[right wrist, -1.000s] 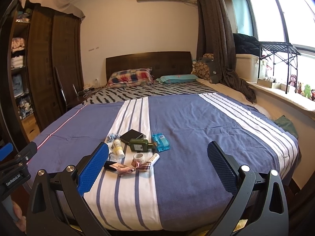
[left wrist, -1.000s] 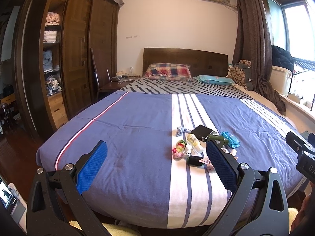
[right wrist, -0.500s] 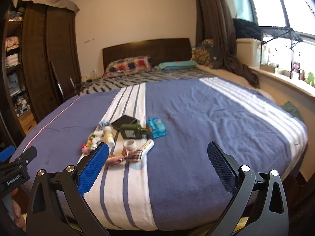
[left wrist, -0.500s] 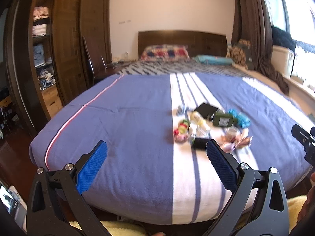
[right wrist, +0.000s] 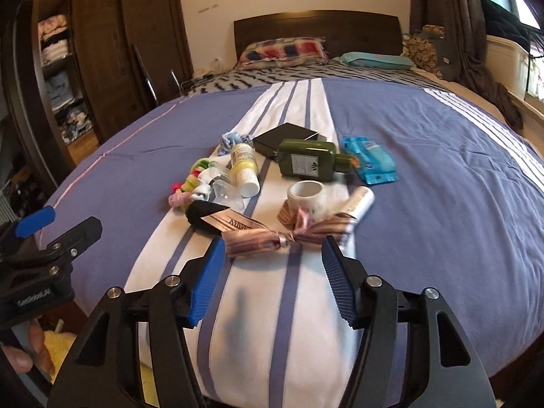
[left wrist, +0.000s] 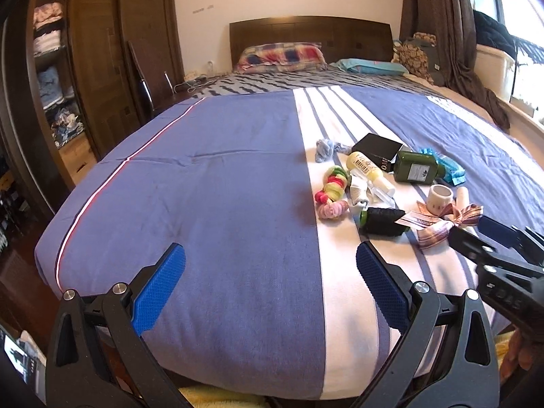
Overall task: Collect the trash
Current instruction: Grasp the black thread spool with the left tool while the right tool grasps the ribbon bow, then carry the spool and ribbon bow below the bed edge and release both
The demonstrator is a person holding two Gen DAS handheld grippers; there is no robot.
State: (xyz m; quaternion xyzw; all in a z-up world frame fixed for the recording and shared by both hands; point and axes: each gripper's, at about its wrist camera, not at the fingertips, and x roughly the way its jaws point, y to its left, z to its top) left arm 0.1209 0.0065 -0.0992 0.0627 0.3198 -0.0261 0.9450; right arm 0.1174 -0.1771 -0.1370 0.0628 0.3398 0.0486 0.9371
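Blue-and-white striped bedspread [right wrist: 425, 176], carrying every item you have to collect; the green bottle [right wrist: 307, 163] lying on its side serves as landmark.

Hard to make out or cut off:
- Clear plastic piece [right wrist: 226, 188], left of the bottle and nearer you: you cannot tell its shape, and the yellow bottle partly covers it.
- Hair ties [left wrist: 333, 188], far left of the bottle: a tangled bunch of pink, yellow and green, number not countable.
- Black tube [right wrist: 200, 216], left of the bottle and nearer you, half covered by a printed card; its text is unreadable.
- White tube [right wrist: 360, 200], just nearer you than the bottle, its lower end hidden under the ribbon.
- Your right tongs [left wrist: 482, 238] enter the left view only as a corner.

Counted:
- One green bottle.
- One yellow bottle [right wrist: 243, 166], left of it.
- One black box [right wrist: 285, 137], touching it on the far side.
- One blue wipes packet [right wrist: 369, 159], just right of it.
- One blue fabric scrap [right wrist: 227, 141], far left, beyond it.
- One white tape roll [right wrist: 306, 193], just nearer you.
- One striped ribbon bow [right wrist: 282, 238], nearest you.

Tongs: your right tongs [right wrist: 272, 258] stand partly open, holding nothing, tips just beside the bow's two ends. Your left tongs [left wrist: 270, 272] gape wide, holding nothing, over bare blue cloth left of the pile.
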